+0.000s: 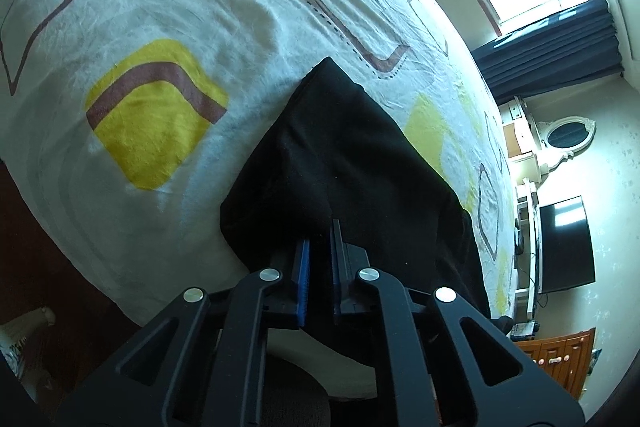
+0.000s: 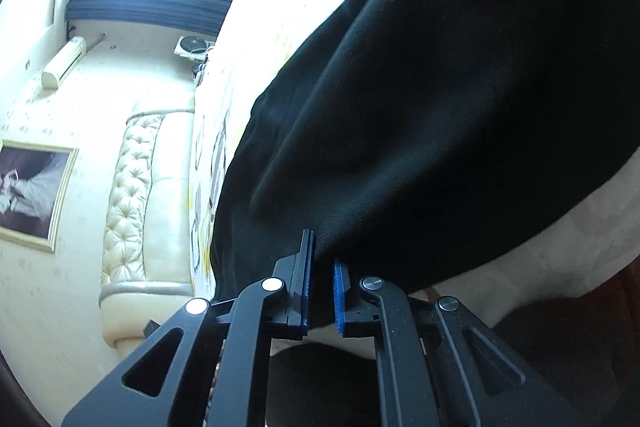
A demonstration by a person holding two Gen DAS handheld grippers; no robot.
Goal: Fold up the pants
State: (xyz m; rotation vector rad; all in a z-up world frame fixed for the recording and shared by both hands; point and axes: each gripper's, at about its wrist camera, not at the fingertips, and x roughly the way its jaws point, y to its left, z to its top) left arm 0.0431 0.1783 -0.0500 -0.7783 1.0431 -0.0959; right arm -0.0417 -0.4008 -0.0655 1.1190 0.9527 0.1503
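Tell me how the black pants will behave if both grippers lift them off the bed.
The pants will probably go floppy: they already crease and sag off the bed edge. The thick knit looks fairly heavy, so the unheld middle would likely droop between the left hand-held gripper and the right hand-held gripper. The matte fabric seems unlikely to slip from the ridged pads.

Black pants (image 2: 420, 87) run past the frame's top edge.

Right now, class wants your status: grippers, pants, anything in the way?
Left gripper, right gripper: both shut on black pants. Pants partly lifted off patterned bedsheet. Nothing in the way.
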